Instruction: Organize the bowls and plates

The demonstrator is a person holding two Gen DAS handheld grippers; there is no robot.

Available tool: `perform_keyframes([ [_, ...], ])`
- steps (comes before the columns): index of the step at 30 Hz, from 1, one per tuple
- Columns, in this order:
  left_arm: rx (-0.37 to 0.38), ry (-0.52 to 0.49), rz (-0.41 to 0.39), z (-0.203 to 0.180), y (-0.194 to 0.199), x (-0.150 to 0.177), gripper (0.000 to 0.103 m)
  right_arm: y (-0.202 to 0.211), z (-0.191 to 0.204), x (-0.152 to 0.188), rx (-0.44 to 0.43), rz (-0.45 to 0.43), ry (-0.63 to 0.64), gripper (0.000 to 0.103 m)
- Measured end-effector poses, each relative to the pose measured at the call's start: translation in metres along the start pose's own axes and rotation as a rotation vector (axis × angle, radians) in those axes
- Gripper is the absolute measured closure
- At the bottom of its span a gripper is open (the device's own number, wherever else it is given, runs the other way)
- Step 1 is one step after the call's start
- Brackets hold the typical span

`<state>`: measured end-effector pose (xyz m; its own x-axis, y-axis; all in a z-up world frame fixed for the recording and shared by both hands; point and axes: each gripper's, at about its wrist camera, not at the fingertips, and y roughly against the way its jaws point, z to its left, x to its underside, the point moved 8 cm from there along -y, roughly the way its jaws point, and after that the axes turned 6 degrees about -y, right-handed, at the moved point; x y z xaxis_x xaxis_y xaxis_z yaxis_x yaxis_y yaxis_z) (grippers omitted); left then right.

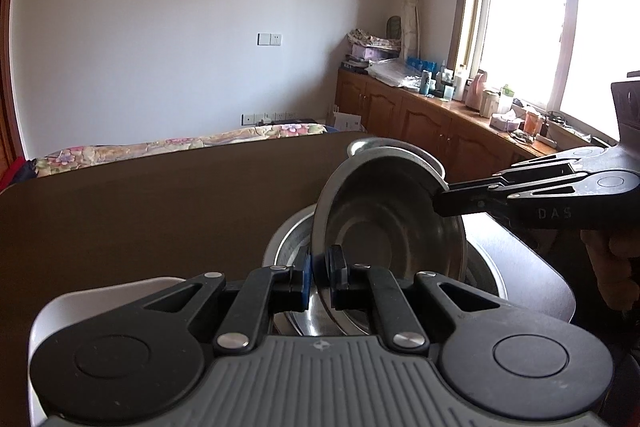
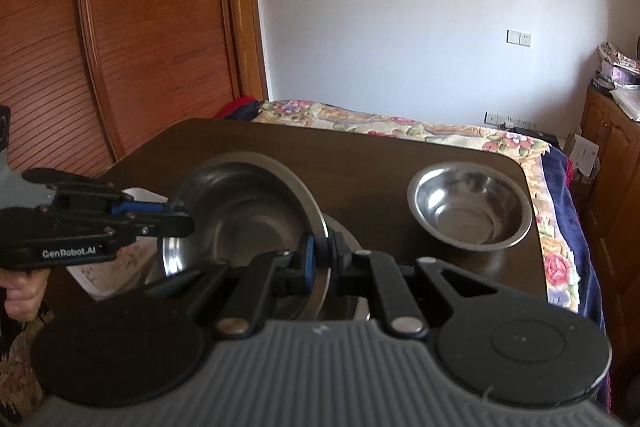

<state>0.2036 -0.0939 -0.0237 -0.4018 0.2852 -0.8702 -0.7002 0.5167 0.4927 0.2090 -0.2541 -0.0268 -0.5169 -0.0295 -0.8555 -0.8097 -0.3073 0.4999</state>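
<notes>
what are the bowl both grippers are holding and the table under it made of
The tilted round silver bowl, pinched at its rim by the left gripper and the right gripper, looks like polished stainless steel: it mirrors the window light. The dark brown table with rounded corners looks like smooth wood or wood-look laminate, with a faint satin sheen; no grain shows, so I can't tell which.

table (image 2: 360,163) left bare, bowl (image 2: 470,207) right
</notes>
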Motion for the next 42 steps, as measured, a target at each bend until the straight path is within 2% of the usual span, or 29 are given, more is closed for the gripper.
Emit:
perform_keyframes([
  [13, -0.004, 0.016, 0.033, 0.0, -0.019, 0.008, 0.064, -0.009, 0.0, 0.02, -0.006, 0.039, -0.009, 0.093],
  [27, -0.022, 0.006, 0.034, 0.001, -0.026, 0.011, 0.063, -0.011, 0.003, 0.024, 0.022, 0.026, 0.024, 0.092],
  [34, -0.029, -0.003, 0.032, -0.001, -0.026, 0.011, 0.062, -0.012, -0.001, 0.027, -0.008, 0.014, -0.006, 0.092],
  [42, -0.033, -0.009, -0.004, -0.008, -0.015, 0.01, 0.047, -0.006, 0.008, 0.021, -0.007, -0.07, 0.027, 0.089],
])
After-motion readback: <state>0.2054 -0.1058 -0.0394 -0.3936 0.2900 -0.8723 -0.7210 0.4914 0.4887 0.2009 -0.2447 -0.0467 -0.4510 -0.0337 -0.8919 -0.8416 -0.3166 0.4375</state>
